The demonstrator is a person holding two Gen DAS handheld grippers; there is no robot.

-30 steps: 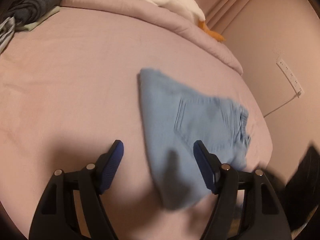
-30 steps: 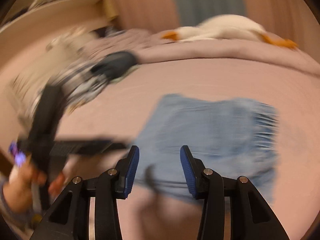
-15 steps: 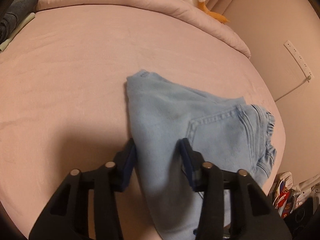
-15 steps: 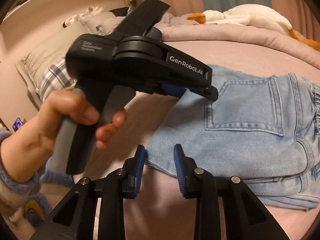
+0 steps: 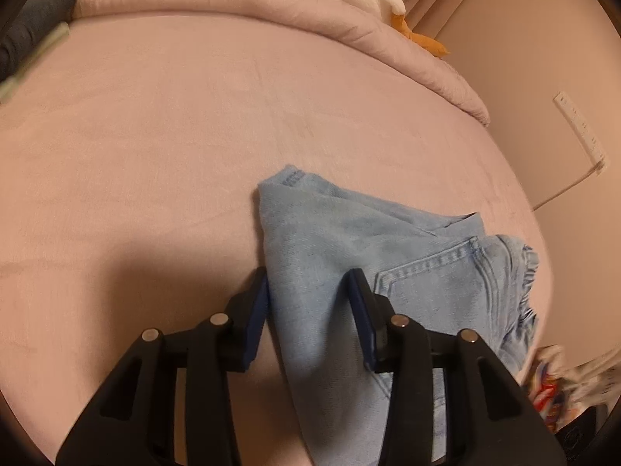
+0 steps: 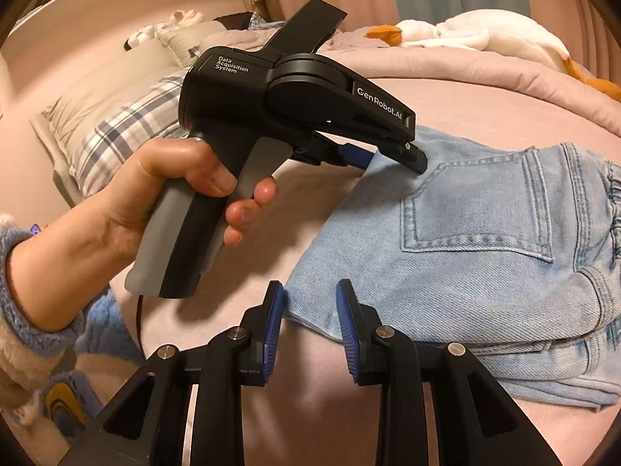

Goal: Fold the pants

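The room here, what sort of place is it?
Most likely a bedroom: folded jeans lie on a pink-sheeted bed, with a plaid pillow at its head and a plush goose on the rolled blanket.

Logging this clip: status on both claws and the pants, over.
Left claw open, straddling the folded edge of the jeans. Right claw open at the near corner. Jeans folded on the bed. Nothing in the way.

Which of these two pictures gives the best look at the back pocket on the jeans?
The right wrist view: the whole pocket lies flat and sharp, stitching visible on every side. In the left wrist view only part of the pocket shows, foreshortened, its lower end hidden behind the left claw.
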